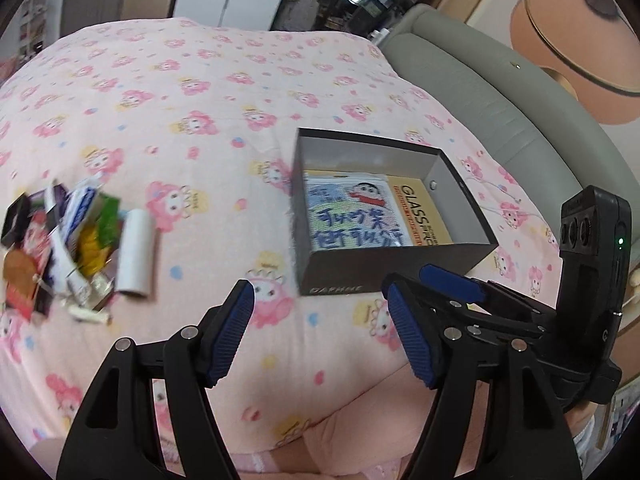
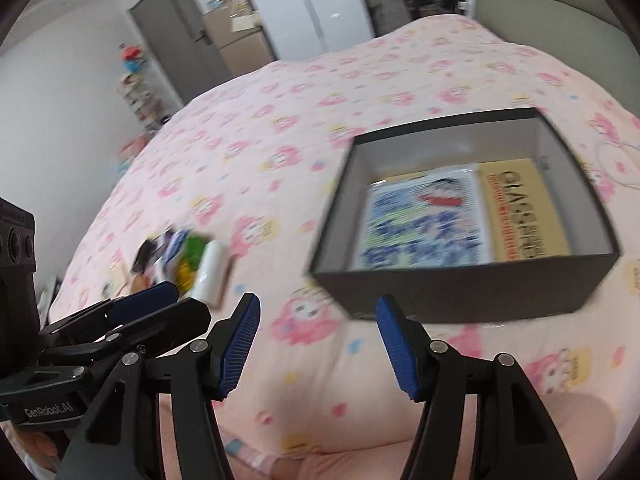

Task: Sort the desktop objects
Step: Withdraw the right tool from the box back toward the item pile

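A dark open box (image 1: 340,276) sits on the pink bedsheet, holding a cartoon packet (image 1: 352,216) and a yellow package (image 1: 416,208); it also shows in the right wrist view (image 2: 460,284). A pile of small packets (image 1: 60,248) with a white roll (image 1: 136,252) lies to the left, seen blurred in the right wrist view (image 2: 180,260). My left gripper (image 1: 320,324) is open and empty, low in front of the box. My right gripper (image 2: 316,340) is open and empty, near the box's front corner. Each gripper shows in the other's view.
A pink patterned bedsheet (image 1: 200,100) covers the bed. A grey padded headboard (image 1: 500,92) runs along the right. A door (image 2: 180,48), cardboard boxes and a white cabinet (image 2: 332,4) stand beyond the bed's far end.
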### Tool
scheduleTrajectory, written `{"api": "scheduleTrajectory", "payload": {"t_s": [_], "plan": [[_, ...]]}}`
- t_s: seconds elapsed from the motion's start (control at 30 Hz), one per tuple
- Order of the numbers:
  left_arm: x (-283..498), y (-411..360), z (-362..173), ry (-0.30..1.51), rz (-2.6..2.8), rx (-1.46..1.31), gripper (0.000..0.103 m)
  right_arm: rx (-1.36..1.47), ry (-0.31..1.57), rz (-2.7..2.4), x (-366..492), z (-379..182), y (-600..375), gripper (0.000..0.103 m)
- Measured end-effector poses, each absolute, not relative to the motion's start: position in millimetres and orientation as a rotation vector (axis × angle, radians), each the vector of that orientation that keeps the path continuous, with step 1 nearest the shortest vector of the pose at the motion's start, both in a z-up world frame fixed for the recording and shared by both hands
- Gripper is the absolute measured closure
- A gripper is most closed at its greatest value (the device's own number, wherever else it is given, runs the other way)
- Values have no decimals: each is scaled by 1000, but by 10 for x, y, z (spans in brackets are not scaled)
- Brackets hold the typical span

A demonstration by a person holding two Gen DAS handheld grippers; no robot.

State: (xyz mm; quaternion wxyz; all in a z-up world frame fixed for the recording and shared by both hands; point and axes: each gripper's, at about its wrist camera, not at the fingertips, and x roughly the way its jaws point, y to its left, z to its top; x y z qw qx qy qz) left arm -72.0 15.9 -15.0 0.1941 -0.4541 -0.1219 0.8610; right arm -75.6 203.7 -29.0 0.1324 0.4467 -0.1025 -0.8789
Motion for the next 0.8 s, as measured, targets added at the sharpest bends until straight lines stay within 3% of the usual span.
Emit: {"api": "scheduleTrajectory", "payload": {"t_s": [0.37,0.5,0.6,0.8], "plan": [[-929,-1001,-652,-685,2600,-1450,34,1317,-185,-2388,-1084,-624,1029,46],[-1173,-1542,-841,-978,2602,-1481,36,1324,-143,-2336,-1226,-694,681,46],[-1233,-1961,-958,-1118,2622,-1480,52,1326,-82,-2284,-1333,-757,357,46],[-1100,-2869,-1340,-1450,2618,-1492,52,1391,5,-2082,-1468,-1066,-447,46]]}}
